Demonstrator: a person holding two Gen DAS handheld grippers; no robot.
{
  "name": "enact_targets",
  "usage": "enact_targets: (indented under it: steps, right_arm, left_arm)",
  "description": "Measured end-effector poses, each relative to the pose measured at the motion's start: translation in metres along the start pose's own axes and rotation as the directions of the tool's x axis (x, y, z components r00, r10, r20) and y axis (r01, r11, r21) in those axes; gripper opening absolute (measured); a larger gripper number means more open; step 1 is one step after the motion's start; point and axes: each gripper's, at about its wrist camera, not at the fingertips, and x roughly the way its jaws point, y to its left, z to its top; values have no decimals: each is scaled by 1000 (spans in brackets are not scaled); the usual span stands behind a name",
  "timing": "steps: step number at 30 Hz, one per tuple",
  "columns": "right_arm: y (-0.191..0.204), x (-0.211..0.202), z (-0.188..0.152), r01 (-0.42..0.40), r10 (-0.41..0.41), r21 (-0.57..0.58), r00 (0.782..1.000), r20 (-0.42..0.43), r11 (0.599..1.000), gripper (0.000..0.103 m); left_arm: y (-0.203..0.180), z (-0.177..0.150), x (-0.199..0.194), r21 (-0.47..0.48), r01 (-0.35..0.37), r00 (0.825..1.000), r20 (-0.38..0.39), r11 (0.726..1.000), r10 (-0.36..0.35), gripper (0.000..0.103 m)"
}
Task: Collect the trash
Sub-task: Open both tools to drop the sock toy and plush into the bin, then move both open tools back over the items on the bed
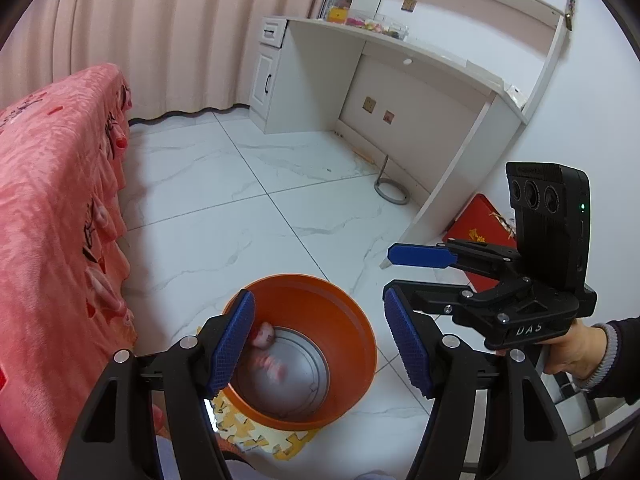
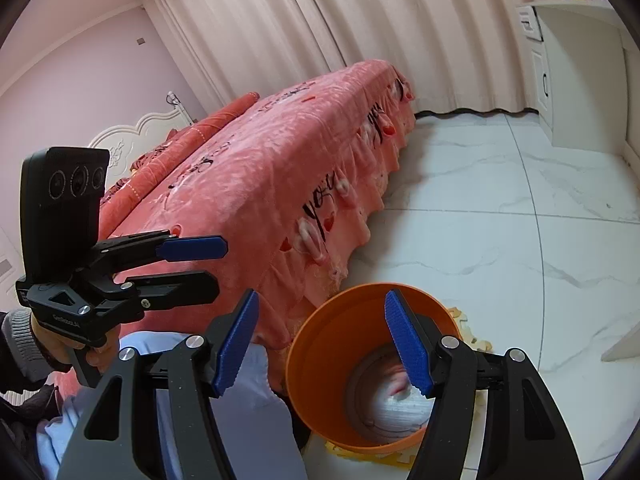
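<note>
An orange bin (image 1: 352,320) stands on the tiled floor beside the bed. Inside it lie pink-and-white scraps of trash (image 1: 264,334), partly blurred. My left gripper (image 1: 318,320) hangs over the bin's mouth, open, with nothing between its blue pads. My right gripper (image 1: 404,276) is just right of the bin in this view, also open and empty, held by a hand in a dark sleeve. In the right wrist view my right gripper (image 2: 320,320) straddles the near rim of the bin (image 2: 332,332), with blurred white trash (image 2: 396,388) at the bottom. My left gripper (image 2: 220,266) shows at the left, open.
A bed with a pink cover (image 1: 52,200) runs along the left, close to the bin. A yellow foam mat (image 1: 256,436) lies under the bin. A white desk (image 1: 400,80) stands at the back, a red box (image 1: 476,224) leans by its leg, and a grey ring (image 1: 390,192) lies underneath.
</note>
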Motion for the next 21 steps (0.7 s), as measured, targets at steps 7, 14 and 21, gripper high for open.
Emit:
enact_targets:
  steps: [7, 14, 21]
  right_arm:
    - [47, -27, 12, -35, 40, -110, 998, 43, 993, 76]
    - [107, -48, 25, -85, 107, -220, 990, 91, 972, 84]
    - [170, -50, 35, -160, 193, -307, 978, 78, 938, 89]
  left_arm:
    - [-2, -4, -47, 6, -49, 997, 61, 999, 48, 77]
    - [-3, -17, -107, -23, -112, 986, 120, 993, 114, 82]
    - [-6, -39, -168, -52, -229, 957, 170, 972, 235, 83]
